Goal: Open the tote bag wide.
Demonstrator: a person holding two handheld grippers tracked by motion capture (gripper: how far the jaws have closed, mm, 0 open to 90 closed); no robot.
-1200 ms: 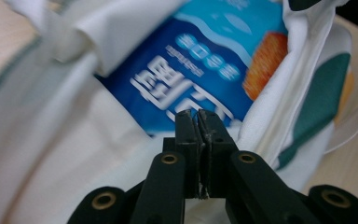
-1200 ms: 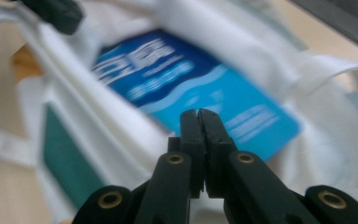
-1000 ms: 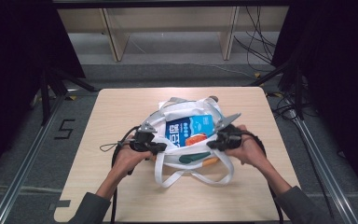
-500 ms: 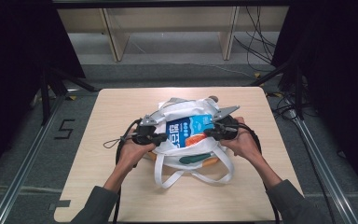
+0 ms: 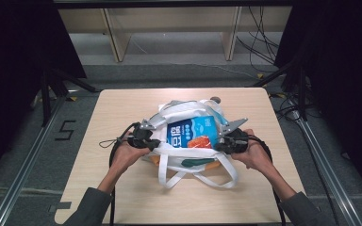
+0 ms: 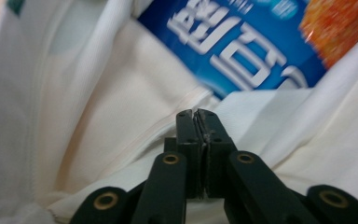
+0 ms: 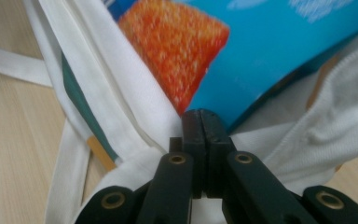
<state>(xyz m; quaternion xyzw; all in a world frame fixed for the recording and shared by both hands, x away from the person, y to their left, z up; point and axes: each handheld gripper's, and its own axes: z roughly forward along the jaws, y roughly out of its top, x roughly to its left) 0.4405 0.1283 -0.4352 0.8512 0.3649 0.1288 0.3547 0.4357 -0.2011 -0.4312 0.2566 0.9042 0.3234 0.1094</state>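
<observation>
Bag: your white tote bag (image 5: pixel 188 153) lies in the middle of the worktop (image 5: pixel 122 108), mouth toward the far side, its handle loops trailing on the near side.
Packet: a blue packet (image 5: pixel 191 133) with an orange picture sits in the bag's mouth, lying across it from left to right and half out of the cloth.
Left hand-held gripper (image 5: pixel 147 141): its jaws are pressed together on the bag's rim at the left side; in the left gripper view (image 6: pixel 198 116) a fold of white cloth is pinched between the tips.
Right hand-held gripper (image 5: pixel 226 141): likewise closed on the rim cloth at the right side; the right gripper view (image 7: pixel 200 116) has the packet's orange corner just beyond the tips.
Key relation: the packet lies between your two grips, its long axis running from one to the other, and neither hand is clearly nearer.
Judgement: with both sides held, you look set to spread or lift the mouth around the packet.
</observation>
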